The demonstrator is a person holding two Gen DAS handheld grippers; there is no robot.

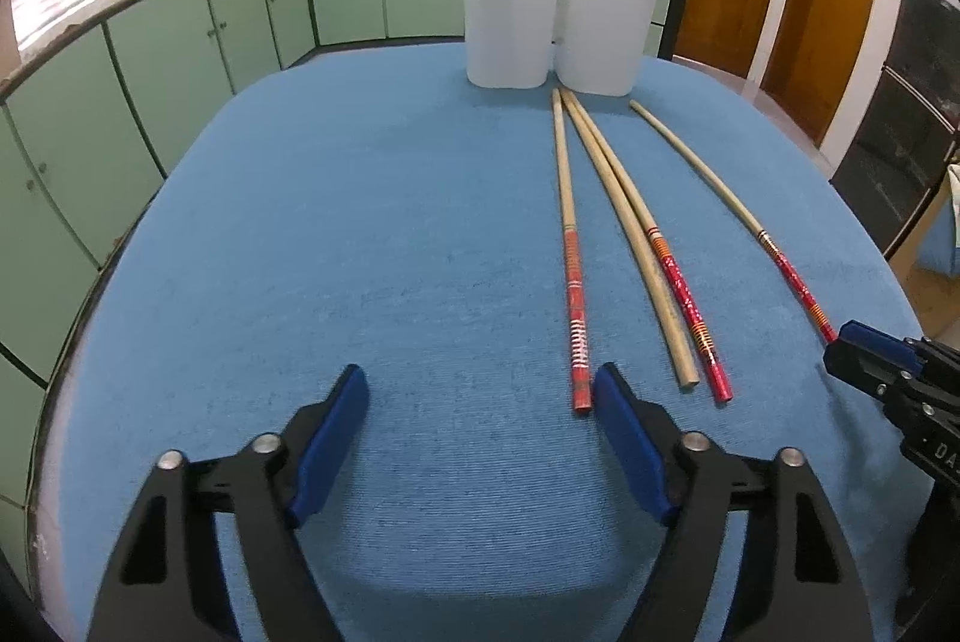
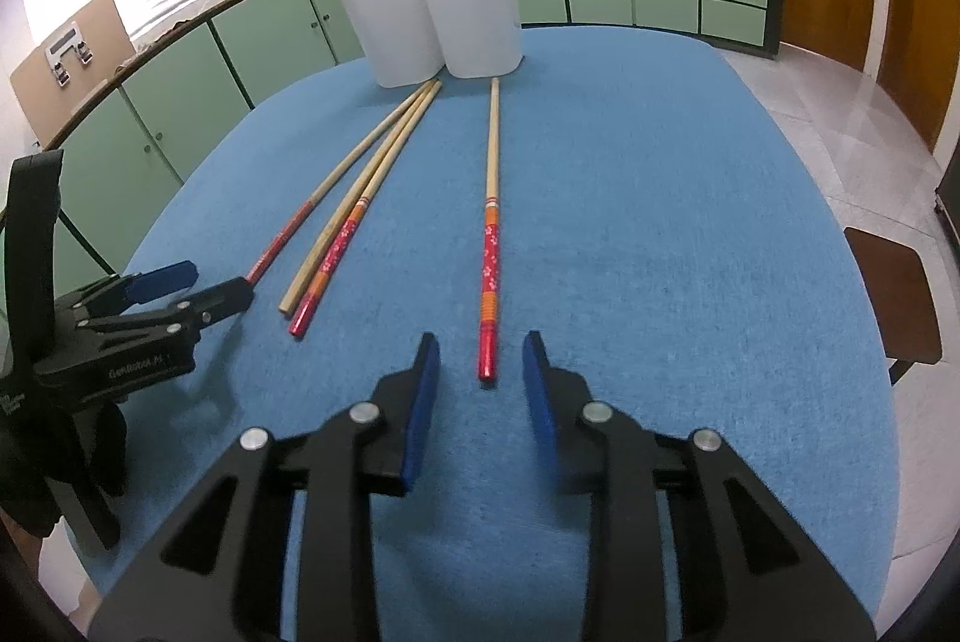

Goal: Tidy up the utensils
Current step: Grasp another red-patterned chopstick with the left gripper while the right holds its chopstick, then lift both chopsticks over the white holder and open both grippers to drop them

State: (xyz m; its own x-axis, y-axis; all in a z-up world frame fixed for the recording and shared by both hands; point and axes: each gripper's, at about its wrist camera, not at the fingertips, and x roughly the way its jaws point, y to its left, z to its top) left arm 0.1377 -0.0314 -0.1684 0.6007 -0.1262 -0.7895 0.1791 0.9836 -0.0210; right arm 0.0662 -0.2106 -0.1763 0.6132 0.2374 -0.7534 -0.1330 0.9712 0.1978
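I have four chopsticks flat on the blue table, running from near the front edge back toward the two cups at the far edge. The right-hand chopstick [image 2: 490, 246] lies apart from the others, its red end pointing into my right gripper [image 2: 480, 390], whose jaws stand spread on either side of that end without touching it. The other three [image 1: 624, 228] fan out from the cups; the leftmost chopstick [image 1: 573, 276] ends just beside the inner finger of my left gripper [image 1: 480, 426], which is spread wide with nothing between its pads.

I judge these sticks light, stiff and thin, with lacquered red ends that will likely be slick and roll on the cloth [image 1: 360, 222]. I would pinch low across the red end, square to the shaft, so it cannot pivot.

The cups are white and tall, touching each other. The left cup [image 2: 390, 24] holds a red-ended stick; the right cup [image 2: 474, 12] holds one dark and one pale stick.
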